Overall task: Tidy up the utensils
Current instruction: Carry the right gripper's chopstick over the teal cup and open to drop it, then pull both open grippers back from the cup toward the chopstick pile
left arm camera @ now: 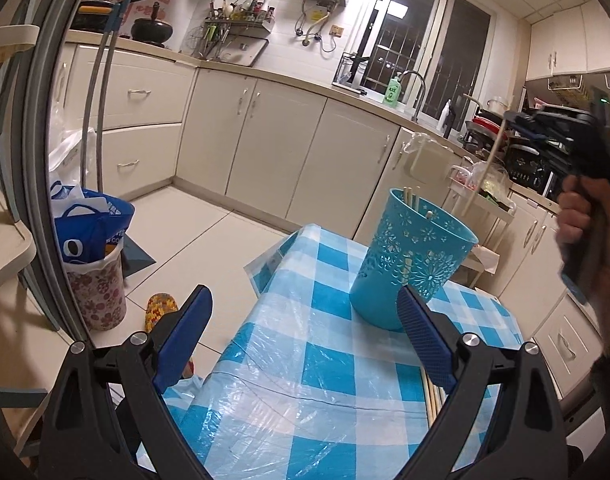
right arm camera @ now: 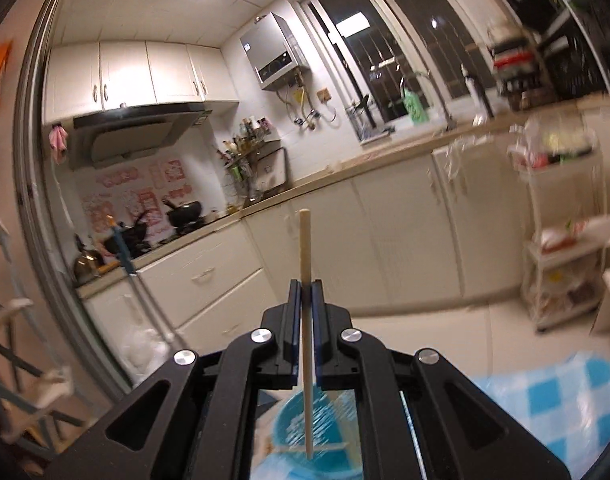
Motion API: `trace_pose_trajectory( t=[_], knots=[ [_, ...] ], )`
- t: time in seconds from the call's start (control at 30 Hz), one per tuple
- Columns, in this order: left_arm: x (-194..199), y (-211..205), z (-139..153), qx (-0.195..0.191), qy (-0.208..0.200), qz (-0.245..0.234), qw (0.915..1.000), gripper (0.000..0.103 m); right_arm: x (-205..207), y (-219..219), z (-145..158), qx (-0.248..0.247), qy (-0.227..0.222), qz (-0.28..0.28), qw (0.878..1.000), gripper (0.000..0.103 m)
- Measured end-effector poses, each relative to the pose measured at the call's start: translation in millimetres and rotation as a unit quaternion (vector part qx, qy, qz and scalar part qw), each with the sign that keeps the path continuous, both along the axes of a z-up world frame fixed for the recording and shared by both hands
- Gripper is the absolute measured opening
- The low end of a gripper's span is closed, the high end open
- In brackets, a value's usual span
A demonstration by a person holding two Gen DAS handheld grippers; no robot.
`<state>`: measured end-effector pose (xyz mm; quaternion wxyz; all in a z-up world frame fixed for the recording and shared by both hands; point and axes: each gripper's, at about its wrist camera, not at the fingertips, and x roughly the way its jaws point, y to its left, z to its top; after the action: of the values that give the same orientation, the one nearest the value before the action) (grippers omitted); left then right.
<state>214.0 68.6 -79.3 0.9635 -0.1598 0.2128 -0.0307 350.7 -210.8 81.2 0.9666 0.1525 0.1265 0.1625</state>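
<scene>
A blue perforated utensil holder (left arm camera: 415,264) stands on the blue checked tablecloth (left arm camera: 305,380), with a few pale chopsticks (left arm camera: 411,199) poking out of it. My left gripper (left arm camera: 305,332) is open low over the table, its right finger just in front of the holder's base. More chopsticks (left arm camera: 433,400) lie on the cloth behind that finger. My right gripper (right arm camera: 305,286) is shut on one pale chopstick (right arm camera: 305,240) held upright, its lower end hanging over the holder (right arm camera: 317,436). From the left wrist view that right gripper (left arm camera: 513,120) and its chopstick (left arm camera: 485,172) hang up and right of the holder.
Kitchen cabinets (left arm camera: 265,140) and a counter with a sink tap (left arm camera: 415,88) run behind the table. A floral bin with a blue bag (left arm camera: 93,248) stands on the floor at left. A white shelf trolley (right arm camera: 565,240) stands at right. A person's hand (left arm camera: 577,216) grips the right tool.
</scene>
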Motion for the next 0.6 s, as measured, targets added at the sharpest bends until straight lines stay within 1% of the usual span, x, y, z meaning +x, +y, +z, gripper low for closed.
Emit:
trace_pose_trajectory(
  t=[0.1,0.2,0.3,0.4,0.47,0.53,0.6],
  knots=[
    [-1,0,-1,0.003,0.001,0.001,1.0000,0.090,13,11,-17,-0.037,0.006,-0.017,0.999,0.006],
    [0,-1,-3,0.003,0.008,-0.001,1.0000,0.090,24,25,-50,-0.072,0.034,-0.023,0.997,0.006],
    [-1,-3,-3,0.006,0.012,-0.003,0.9999,0.090,29,33,-80,-0.091,0.068,-0.017,0.993,0.006],
    [-4,-6,0,0.007,0.013,-0.006,0.9999,0.090,25,33,-95,-0.092,0.090,-0.013,0.992,0.007],
    [-8,-8,4,0.010,0.011,-0.008,0.9999,0.092,13,28,-97,-0.081,0.097,-0.014,0.992,0.014],
    [-12,-10,9,0.012,0.009,-0.013,0.9998,0.093,-2,21,-95,-0.065,0.097,-0.020,0.993,0.026],
    [-16,-13,14,0.013,0.007,-0.015,0.9998,0.094,-26,12,-93,-0.045,0.100,-0.023,0.994,0.026]
  ],
)
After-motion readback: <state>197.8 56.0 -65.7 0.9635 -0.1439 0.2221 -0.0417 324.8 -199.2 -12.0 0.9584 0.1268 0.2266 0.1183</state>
